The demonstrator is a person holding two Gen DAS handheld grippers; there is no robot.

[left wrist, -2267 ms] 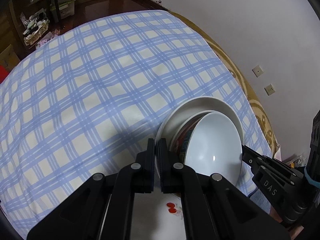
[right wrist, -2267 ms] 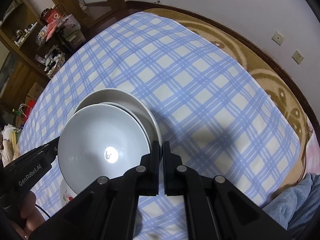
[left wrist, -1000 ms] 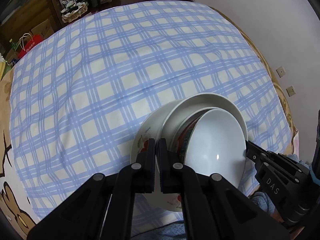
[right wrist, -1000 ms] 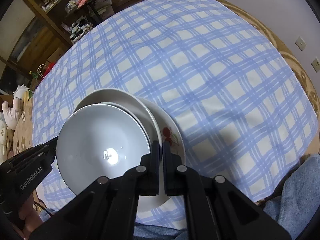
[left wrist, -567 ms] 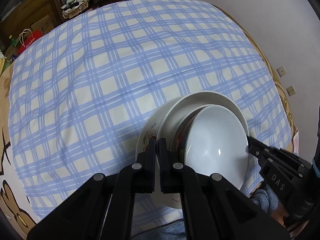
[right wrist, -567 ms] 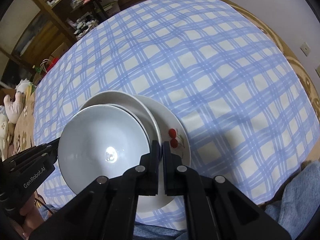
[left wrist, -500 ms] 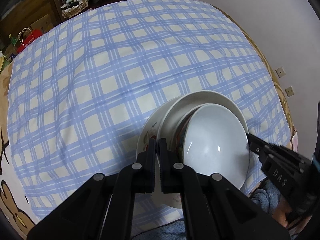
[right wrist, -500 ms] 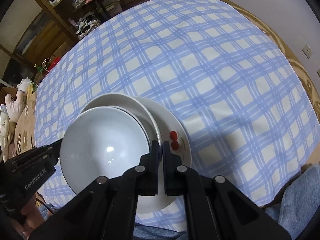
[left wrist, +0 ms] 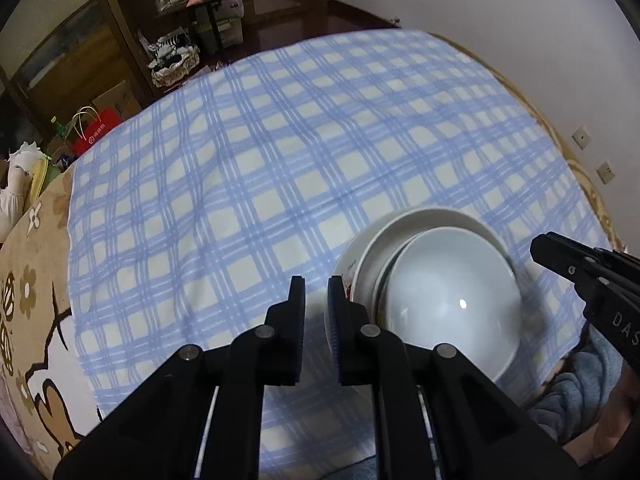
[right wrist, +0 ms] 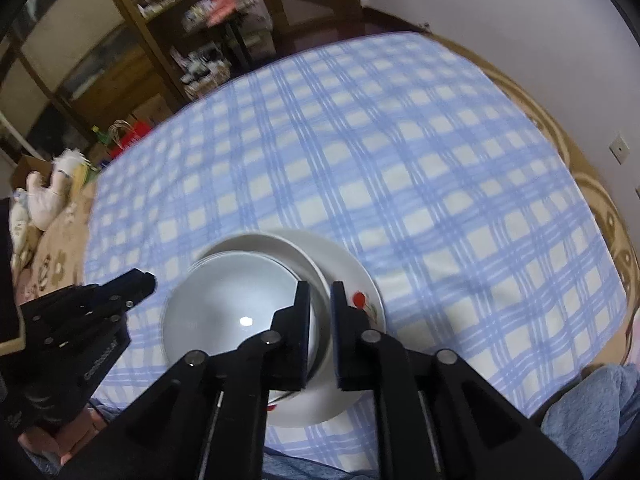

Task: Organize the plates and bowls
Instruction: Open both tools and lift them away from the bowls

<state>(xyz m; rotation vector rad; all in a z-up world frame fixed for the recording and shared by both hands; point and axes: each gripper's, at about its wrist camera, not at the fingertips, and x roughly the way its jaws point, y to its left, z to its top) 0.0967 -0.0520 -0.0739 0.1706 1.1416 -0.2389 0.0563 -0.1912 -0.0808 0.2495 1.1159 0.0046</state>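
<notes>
Low in each frame, the left tongs and right tongs are opening, pinching nothing. The stacked bowls on the cherry plate lie between them, seemingly nearer the right, on the checked cloth.

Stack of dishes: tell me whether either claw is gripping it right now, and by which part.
Nothing is held. Both the left claw and right claw have their jaws opening with nothing between them, clear of the stack of dishes resting on the checked cloth.
</notes>
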